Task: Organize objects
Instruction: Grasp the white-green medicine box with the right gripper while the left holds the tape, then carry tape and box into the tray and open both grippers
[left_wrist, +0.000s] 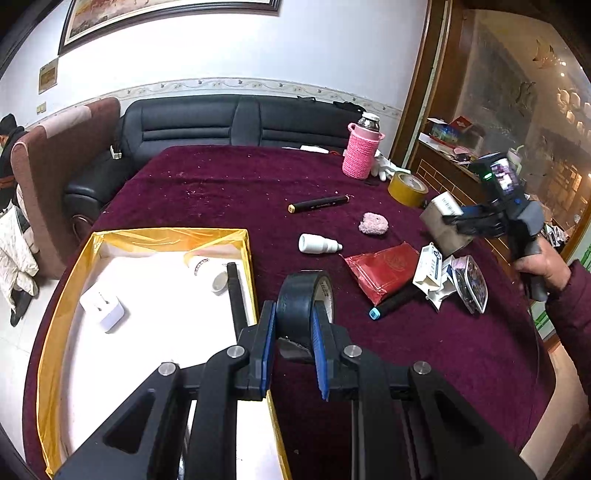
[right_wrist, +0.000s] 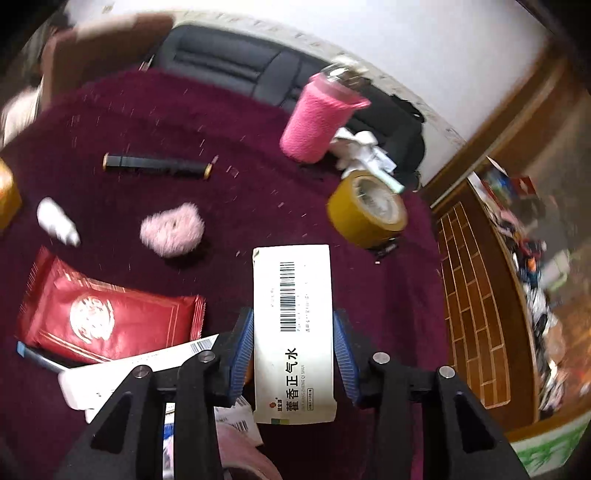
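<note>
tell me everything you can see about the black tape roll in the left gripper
The black tape roll is glossy, plastic-looking tape wound on a core with pale printed lettering inside. It stands on edge, clamped across its width between the left gripper's blue-padded fingers, just right of the gold-lined box and above the maroon tablecloth. A loose tape end hangs below.

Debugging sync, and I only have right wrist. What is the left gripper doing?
Observer: The left gripper is shut on a black tape roll, held upright just right of the gold-lined box.
Operator: Anything in that box?
Observer: A white charger lies on its white floor, left of centre.
Operator: Anything else?
Observer: A small round white item near the right wall; I cannot tell what it is.
</note>
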